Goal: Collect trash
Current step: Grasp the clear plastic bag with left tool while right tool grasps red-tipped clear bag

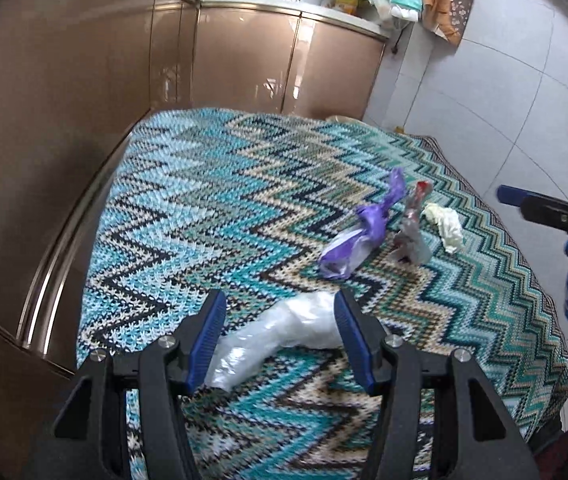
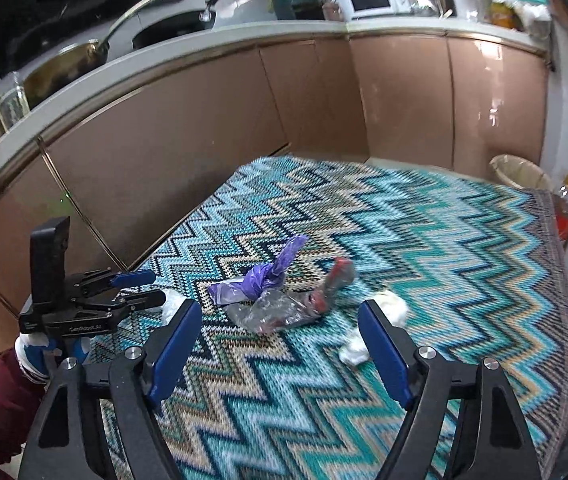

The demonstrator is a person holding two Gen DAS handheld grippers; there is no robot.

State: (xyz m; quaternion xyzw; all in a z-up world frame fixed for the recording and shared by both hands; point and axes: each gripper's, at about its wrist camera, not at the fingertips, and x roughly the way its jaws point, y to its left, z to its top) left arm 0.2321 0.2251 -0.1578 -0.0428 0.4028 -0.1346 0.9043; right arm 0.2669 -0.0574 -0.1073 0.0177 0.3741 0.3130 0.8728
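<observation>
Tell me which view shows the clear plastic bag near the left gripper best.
The left wrist view: the clear plastic bag lies stretched across the zigzag cloth between the left gripper fingers. The right wrist view shows only a white corner, hidden behind gripper fingers.

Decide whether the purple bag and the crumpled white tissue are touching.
Apart. The left wrist view shows the clear wrapper lying between the purple bag and the white tissue, so the two never meet.
</observation>
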